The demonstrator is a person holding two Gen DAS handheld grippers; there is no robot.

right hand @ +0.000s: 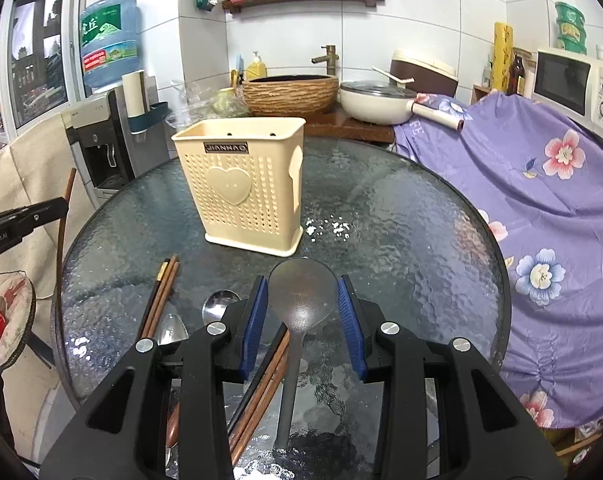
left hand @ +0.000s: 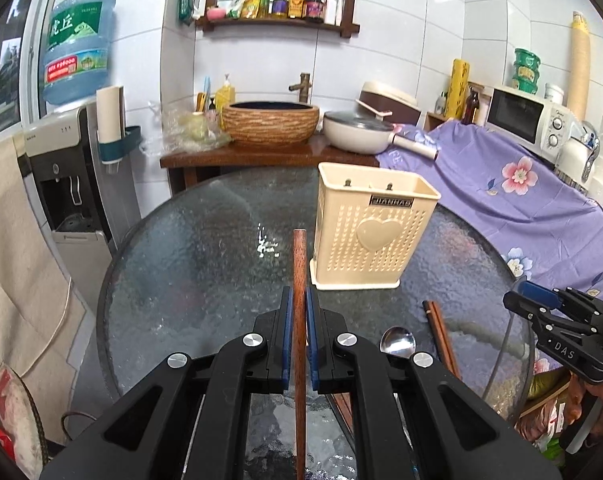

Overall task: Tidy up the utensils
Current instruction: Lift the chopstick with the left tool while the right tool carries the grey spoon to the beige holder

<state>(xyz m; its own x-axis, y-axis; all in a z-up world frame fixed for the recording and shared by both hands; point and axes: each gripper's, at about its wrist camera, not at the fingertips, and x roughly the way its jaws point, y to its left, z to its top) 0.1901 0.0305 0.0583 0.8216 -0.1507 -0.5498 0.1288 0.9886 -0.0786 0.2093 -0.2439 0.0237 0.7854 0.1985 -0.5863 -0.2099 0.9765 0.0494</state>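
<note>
A single brown wooden chopstick [left hand: 299,280] stands clamped between the blue pads of the left gripper [left hand: 298,312], lifted above the round textured-glass table [left hand: 189,240]. At its two o'clock the cream perforated plastic utensil holder with a heart emblem [left hand: 371,228] sits upright on the glass. The right gripper [right hand: 302,300] hangs with jaws spread around a dark grey ladle-shaped spoon [right hand: 301,296], not pinching it. At its nine o'clock lie a steel spoon [right hand: 217,304] and a brown chopstick pair [right hand: 161,292].
</note>
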